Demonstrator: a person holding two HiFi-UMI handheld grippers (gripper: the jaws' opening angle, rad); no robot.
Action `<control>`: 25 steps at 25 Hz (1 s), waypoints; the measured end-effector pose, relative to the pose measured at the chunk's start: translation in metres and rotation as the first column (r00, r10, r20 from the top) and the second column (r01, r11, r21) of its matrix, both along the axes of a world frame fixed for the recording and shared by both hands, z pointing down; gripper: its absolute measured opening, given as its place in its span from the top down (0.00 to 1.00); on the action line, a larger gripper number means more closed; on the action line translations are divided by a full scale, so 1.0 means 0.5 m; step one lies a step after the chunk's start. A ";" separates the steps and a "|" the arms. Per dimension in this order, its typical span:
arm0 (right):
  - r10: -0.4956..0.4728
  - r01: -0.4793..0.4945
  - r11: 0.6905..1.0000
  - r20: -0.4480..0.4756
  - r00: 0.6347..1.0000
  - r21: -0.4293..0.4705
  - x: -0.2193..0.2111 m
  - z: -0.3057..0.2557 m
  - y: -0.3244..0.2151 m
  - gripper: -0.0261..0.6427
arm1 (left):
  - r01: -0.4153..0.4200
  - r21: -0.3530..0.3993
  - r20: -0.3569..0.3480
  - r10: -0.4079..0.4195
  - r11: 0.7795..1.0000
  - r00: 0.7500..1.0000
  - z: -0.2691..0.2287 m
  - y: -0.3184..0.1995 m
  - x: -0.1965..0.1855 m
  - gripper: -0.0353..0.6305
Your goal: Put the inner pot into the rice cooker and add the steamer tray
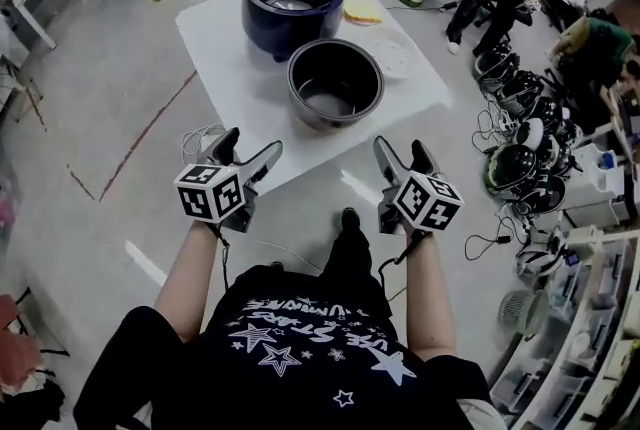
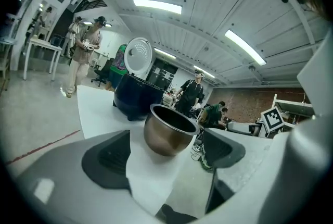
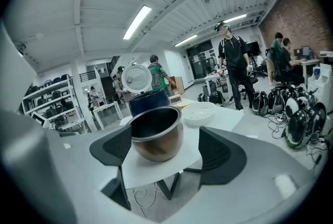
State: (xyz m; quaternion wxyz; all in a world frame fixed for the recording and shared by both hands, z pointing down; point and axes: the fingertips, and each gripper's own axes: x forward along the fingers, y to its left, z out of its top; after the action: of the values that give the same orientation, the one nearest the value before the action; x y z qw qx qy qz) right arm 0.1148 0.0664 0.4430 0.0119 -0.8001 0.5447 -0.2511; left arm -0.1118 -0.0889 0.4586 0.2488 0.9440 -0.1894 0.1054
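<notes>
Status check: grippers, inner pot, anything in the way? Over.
Open and empty: left gripper, right gripper, short of the table. The inner pot before the open rice cooker, not yet in. The steamer tray beside it. Nothing in the way.

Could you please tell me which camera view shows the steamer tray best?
The head view: it looks down onto the white steamer tray beside the inner pot. The right gripper view shows only its side, and the left gripper view misses it.

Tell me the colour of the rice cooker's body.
The rice cooker is dark navy blue, seen best in the head view.
</notes>
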 end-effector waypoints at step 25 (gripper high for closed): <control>-0.614 0.639 0.748 0.177 0.769 -0.179 0.195 0.105 -0.437 0.48 | 0.569 0.000 0.125 -0.565 0.822 0.816 -0.016 -0.058 0.122 0.29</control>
State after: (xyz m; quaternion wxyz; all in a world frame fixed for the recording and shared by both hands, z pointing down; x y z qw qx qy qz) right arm 0.2123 -0.1524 0.4954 -0.1364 -0.5519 0.7474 -0.3437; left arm -0.0508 -0.1181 0.4506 0.2748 0.8320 -0.4741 0.0863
